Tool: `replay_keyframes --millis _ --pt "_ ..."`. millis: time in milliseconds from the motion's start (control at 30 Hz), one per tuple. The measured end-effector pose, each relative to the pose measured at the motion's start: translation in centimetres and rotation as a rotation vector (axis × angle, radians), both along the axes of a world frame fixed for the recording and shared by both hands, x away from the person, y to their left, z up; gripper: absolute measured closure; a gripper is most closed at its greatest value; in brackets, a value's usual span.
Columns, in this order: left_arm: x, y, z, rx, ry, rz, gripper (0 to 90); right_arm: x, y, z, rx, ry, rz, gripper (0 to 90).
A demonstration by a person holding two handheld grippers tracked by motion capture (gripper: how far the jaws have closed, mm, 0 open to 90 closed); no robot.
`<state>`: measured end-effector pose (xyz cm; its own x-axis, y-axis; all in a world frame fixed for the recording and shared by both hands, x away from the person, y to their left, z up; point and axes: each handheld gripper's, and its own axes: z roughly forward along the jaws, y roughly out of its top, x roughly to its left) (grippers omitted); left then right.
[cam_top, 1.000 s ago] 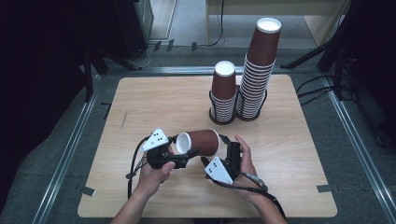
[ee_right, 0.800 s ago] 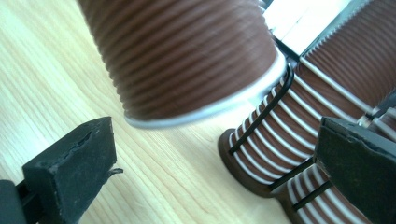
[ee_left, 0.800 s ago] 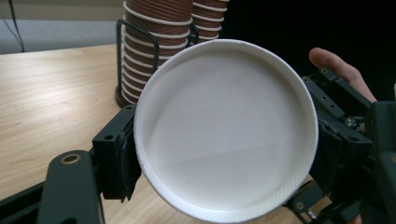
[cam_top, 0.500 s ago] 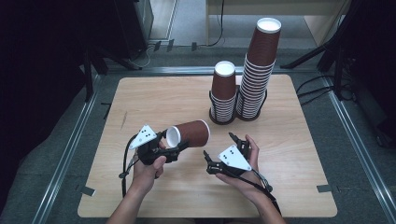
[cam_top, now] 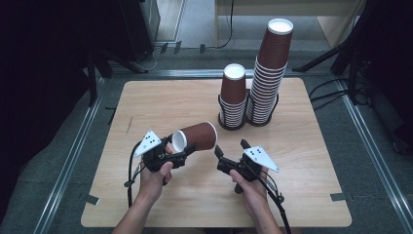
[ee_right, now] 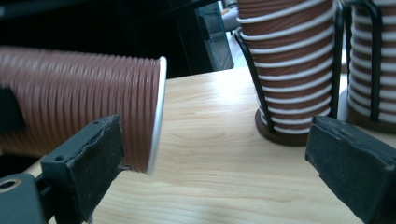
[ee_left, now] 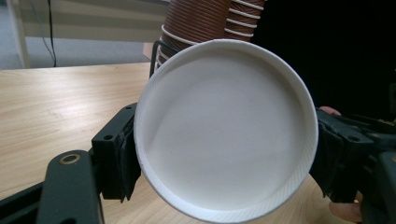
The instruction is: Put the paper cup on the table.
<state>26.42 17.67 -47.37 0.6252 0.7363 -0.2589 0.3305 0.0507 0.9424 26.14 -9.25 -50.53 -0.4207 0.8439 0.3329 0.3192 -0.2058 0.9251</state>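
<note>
The left tongs (cam_top: pixel 181 155) are clamped on a single brown paper cup (cam_top: pixel 195 137), held on its side above the counter (cam_top: pixel 146 102) near the person's edge; the right tongs (cam_top: pixel 230 155) stand wide apart with nothing between them, just beside the cup. One cup, then, looks to be separated from the stacks and in hand — what remains, I judge, is to set it down somewhere or return it, and nothing shows where. In the left gripper view the cup (ee_left: pixel 226 128) presents a white round face ringed by a rolled edge, a pad pressed on each side; whether that is the base or the mouth is hard to say from so close. In the right gripper view the cup's (ee_right: pixel 74 112) wall is ribbed, reddish brown, ending in a thin white rim. Farther back stand two stacks in black wire holders — the shorter stack (cam_top: pixel 234 97) and, just beside it, the taller stack (cam_top: pixel 269 73) — both upright.
</note>
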Motion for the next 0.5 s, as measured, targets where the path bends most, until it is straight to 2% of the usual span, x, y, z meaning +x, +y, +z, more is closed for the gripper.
replay_keyframes --millis 200,300,400,500 --pt "-0.01 -0.47 -0.22 0.004 0.001 -0.005 22.4 -0.71 0.58 0.11 0.129 0.048 -0.036 4.8" --pt "-0.04 -0.62 -0.31 0.005 -0.001 -0.008 22.4 -0.79 0.73 0.0 0.184 0.089 -0.078 4.7" --pt "-0.08 -0.79 -0.41 0.002 -0.008 -0.017 22.3 -0.72 0.47 -0.04 0.265 0.175 -0.109 3.2" --pt "-0.13 -0.93 -0.51 -0.004 -0.012 -0.018 22.3 -0.57 0.06 -0.16 0.354 0.272 -0.089 1.4"
